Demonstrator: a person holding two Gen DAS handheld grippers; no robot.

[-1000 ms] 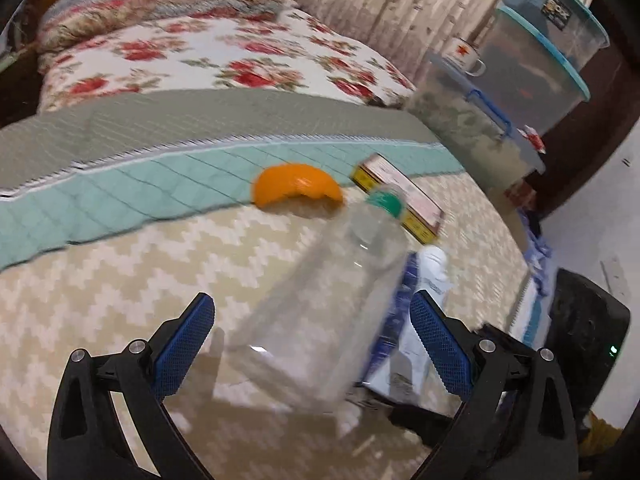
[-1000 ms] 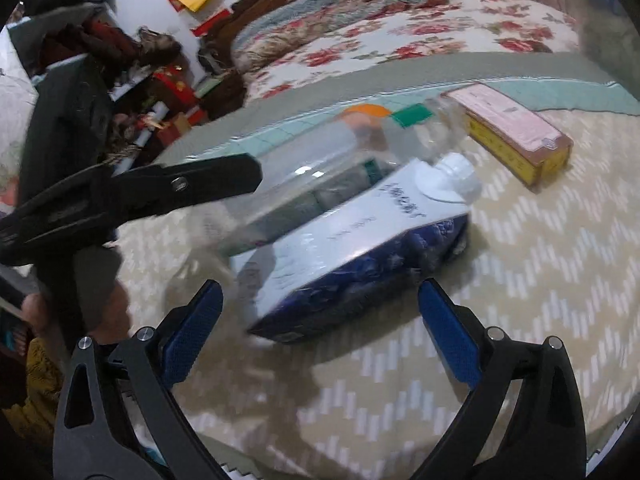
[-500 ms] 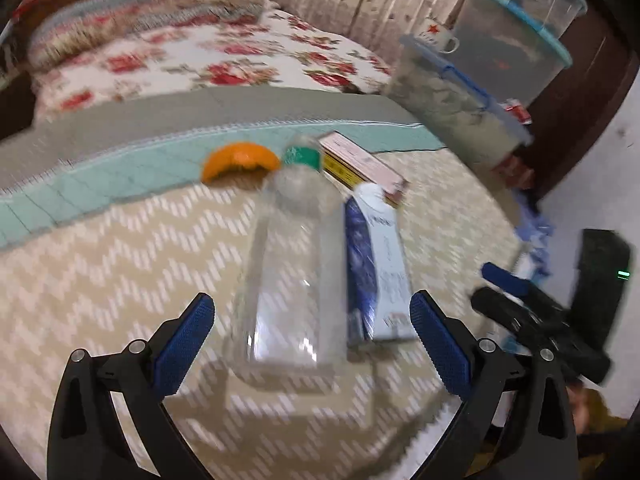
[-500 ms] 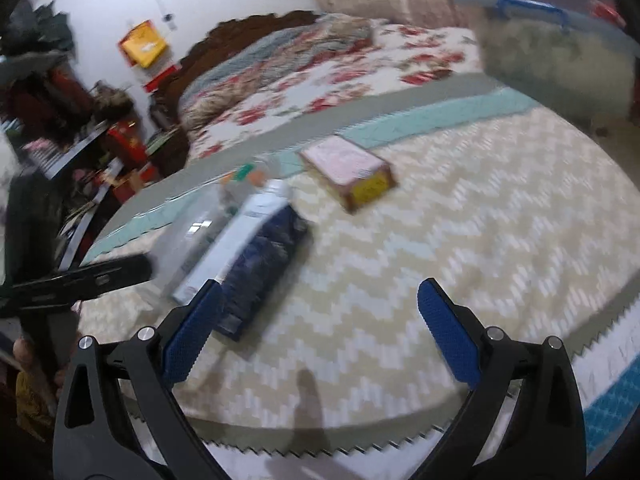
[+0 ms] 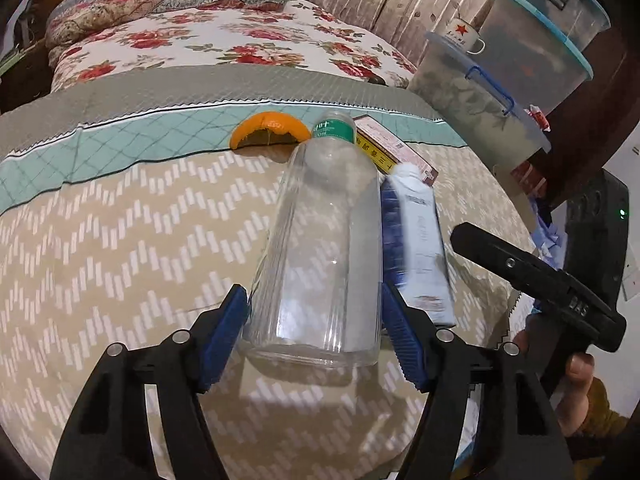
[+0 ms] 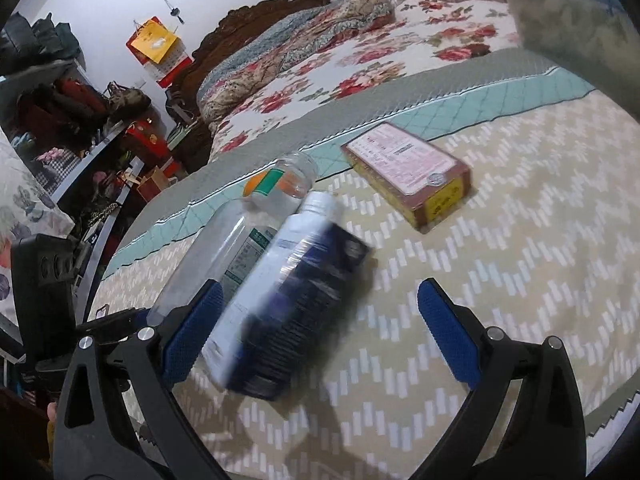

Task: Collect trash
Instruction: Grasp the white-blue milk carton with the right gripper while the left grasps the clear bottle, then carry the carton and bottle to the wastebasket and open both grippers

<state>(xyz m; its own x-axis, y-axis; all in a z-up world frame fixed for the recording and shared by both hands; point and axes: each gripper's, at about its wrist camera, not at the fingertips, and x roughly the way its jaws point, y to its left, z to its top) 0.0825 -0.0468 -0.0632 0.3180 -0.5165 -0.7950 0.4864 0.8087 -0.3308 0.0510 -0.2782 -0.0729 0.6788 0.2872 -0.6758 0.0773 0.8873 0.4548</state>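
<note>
Closing around the base of the clear plastic bottle (image 5: 320,248), the left gripper (image 5: 316,336) has its blue pads at the bottle's two sides, though whether they press yet cannot be told. The bottle lies on its side near the front edge of the bed (image 5: 120,240), its green-labelled neck pointing toward the teal band of the cover. Touching its right flank lies a blue-and-white carton (image 6: 292,292), blurred, with the right gripper (image 6: 320,332) standing wide open around its near end, pads clear of it. Beyond the carton, toward the bed's right edge, rests a flat pink-topped box (image 6: 408,168). An orange peel (image 5: 268,126) sits on the teal band, just behind the bottle's neck.
</note>
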